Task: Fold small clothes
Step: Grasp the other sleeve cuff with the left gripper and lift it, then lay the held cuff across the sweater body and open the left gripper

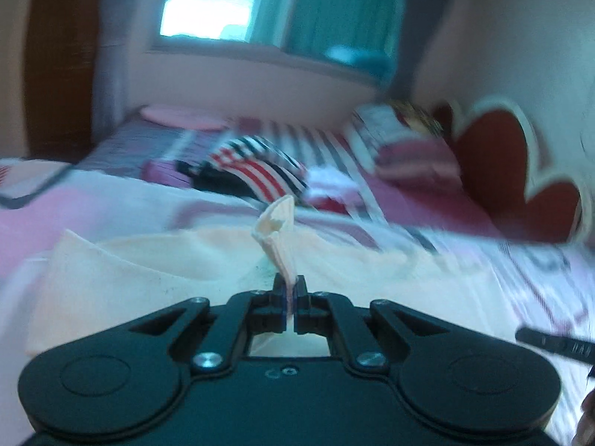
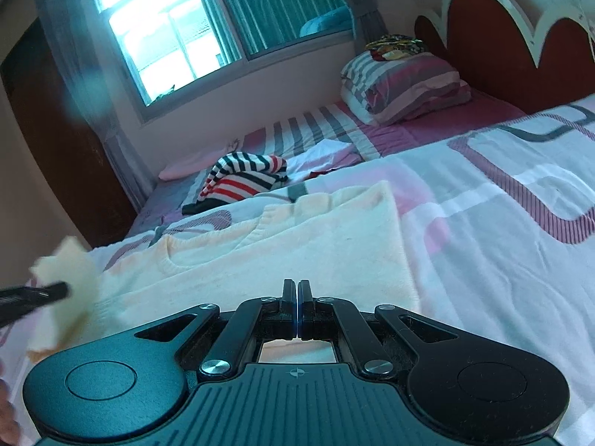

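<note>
1. Cream cloth is pinched between the closed fingers of the left gripper (image 1: 291, 291); a narrow fold of it stands up toward 12 o'clock from the fingertips in the left wrist view.
2. That cloth belongs to a pale cream garment (image 2: 282, 245) lying spread on the bedspread (image 2: 502, 223); the right wrist view shows its ribbed neckline and a straight edge running to 1 o'clock.
3. The right gripper (image 2: 297, 293) has its fingers pressed together with nothing visible between them, hovering over the near part of the garment.
4. Only the right wrist view shows the left gripper from outside: a dark finger at 9 o'clock with a blurred lifted piece of cream cloth around it.
5. Only the left wrist view shows a dark bar at 3 o'clock, at the frame edge; it looks like part of the right gripper, but blur leaves this uncertain.
6. A striped garment (image 2: 245, 178) in red, white and dark bands lies at 11 o'clock beyond the cream one, apart from it.
7. A striped pillow (image 2: 405, 81) sits at 1 o'clock near the red headboard (image 2: 494, 44); the left wrist view blurs both.
8. A window (image 2: 156, 33) with a teal curtain (image 2: 275, 3) fills the 11 to 12 o'clock area.
</note>
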`<state>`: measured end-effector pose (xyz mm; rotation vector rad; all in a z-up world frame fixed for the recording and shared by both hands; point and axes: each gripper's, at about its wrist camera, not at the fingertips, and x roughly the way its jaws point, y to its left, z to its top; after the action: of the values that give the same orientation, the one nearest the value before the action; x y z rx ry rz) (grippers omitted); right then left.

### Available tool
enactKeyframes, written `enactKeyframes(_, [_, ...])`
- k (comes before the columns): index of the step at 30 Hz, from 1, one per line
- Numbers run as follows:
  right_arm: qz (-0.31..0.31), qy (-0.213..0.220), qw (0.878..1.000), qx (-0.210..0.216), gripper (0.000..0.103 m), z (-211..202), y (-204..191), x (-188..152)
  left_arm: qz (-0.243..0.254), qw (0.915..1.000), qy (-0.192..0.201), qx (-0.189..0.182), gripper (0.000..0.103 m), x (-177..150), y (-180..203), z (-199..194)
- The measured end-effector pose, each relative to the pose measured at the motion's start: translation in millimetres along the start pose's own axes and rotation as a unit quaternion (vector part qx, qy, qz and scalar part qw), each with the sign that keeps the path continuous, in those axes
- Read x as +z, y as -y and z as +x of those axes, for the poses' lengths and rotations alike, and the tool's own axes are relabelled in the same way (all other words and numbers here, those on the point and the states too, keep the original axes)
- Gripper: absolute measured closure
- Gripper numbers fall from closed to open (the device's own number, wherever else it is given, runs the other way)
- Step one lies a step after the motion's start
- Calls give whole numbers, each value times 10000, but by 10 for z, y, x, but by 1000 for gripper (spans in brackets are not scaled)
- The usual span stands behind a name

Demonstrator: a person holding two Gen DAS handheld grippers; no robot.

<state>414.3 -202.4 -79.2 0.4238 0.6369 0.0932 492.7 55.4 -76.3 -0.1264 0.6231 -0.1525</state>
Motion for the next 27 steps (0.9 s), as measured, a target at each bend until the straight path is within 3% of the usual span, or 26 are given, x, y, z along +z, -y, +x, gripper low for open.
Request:
enactKeyframes(7, [736,30,9973,68,103,-171,389,-1,780,9962,-392,-76,101,-293,714,269])
enactKeyframes(15, [885,-34,9958,216,103,-286,504,13,1013,9920,-748,-105,99,-468,1007,472])
enactKeyframes(16, [907,-57,9955,283,103,-281,499,16,1086,9912,-752,-114,89,-464,1043,468])
enactKeyframes(18, [952,-115,9944,448,103,-255,481,24,1223,9891,-728,-388,58,-478,1095,429])
enactKeyframes(19, [961,-139,9939,521,103,-240,452,28,1256,9885,-683,-489,31,-486,1081,366])
enactKeyframes(20, [944,-167,9939,537,103,-219,423,28,1310,9888,-545,-455,31,-506,1049,270])
enactKeyframes(21, [914,-190,9941,547,100,-191,373,35,1353,9891,-435,-390,31,-520,997,181])
enactKeyframes(22, [899,-215,9938,618,79,-150,324,41,1345,9900,-336,-275,31,-540,902,85])
enactKeyframes(23, [894,-244,9933,688,48,-122,283,38,1263,9917,-242,-50,31,-555,766,-19])
enactKeyframes(24, [878,-226,9931,741,43,-93,237,33,1162,9929,-171,183,31,-562,625,-104])
enactKeyframes(27, [773,-311,9913,1017,44,35,65,2,679,9930,158,956,31,-585,52,-387])
